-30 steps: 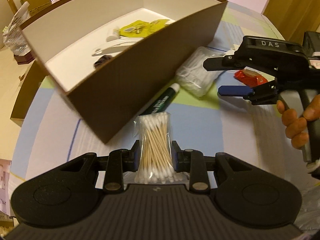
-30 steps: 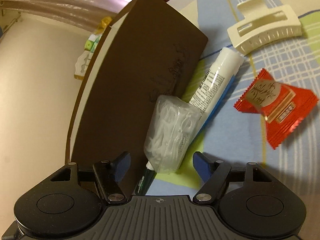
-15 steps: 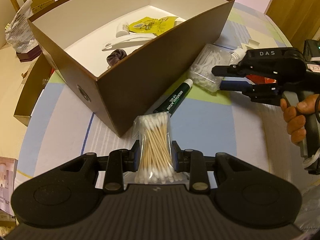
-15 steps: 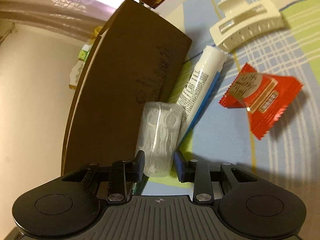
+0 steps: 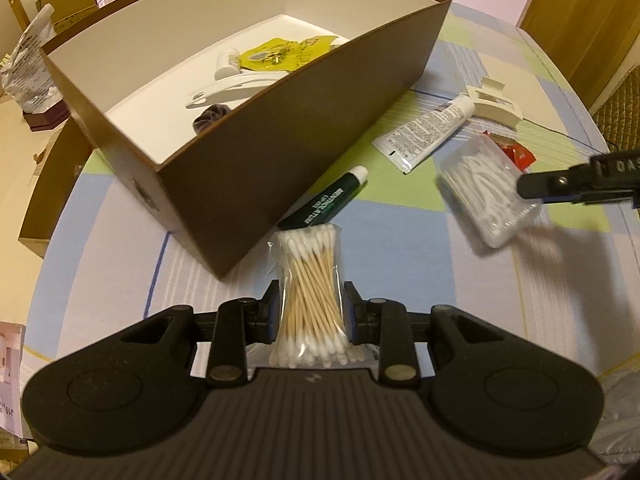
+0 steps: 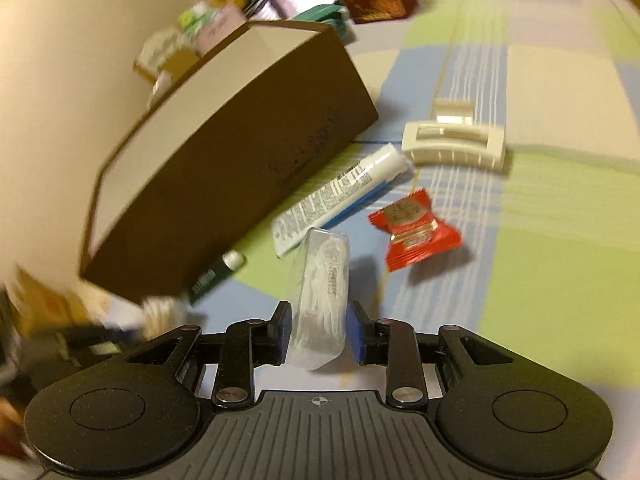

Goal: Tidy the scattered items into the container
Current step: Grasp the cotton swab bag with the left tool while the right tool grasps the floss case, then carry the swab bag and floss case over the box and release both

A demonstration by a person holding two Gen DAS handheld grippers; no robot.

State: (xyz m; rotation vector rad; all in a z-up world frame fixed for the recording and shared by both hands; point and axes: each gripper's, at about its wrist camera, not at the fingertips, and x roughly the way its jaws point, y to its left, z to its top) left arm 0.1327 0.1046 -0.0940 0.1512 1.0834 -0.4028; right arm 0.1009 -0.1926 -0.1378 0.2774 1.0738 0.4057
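My left claw (image 5: 310, 314) is closed on the bag of cotton swabs (image 5: 310, 292), low in the centre of its frame and just before the near corner of the brown box (image 5: 256, 160). My right claw (image 6: 318, 334) has just been closing, and its pads now press the clear case of floss picks (image 6: 322, 300), which it holds above the desk (image 5: 400, 248) at the right of the left view. I think the good way now is to carry each load high over the brown wall before I open, and one after the other, so the two claws do not meet above the box. On the cloth remain the green tube (image 5: 326, 204), the white tube (image 5: 428, 128), the cream hair clip (image 6: 454, 142) and the red candy (image 6: 414, 230). The green tube lies against the box wall, close under my left path.
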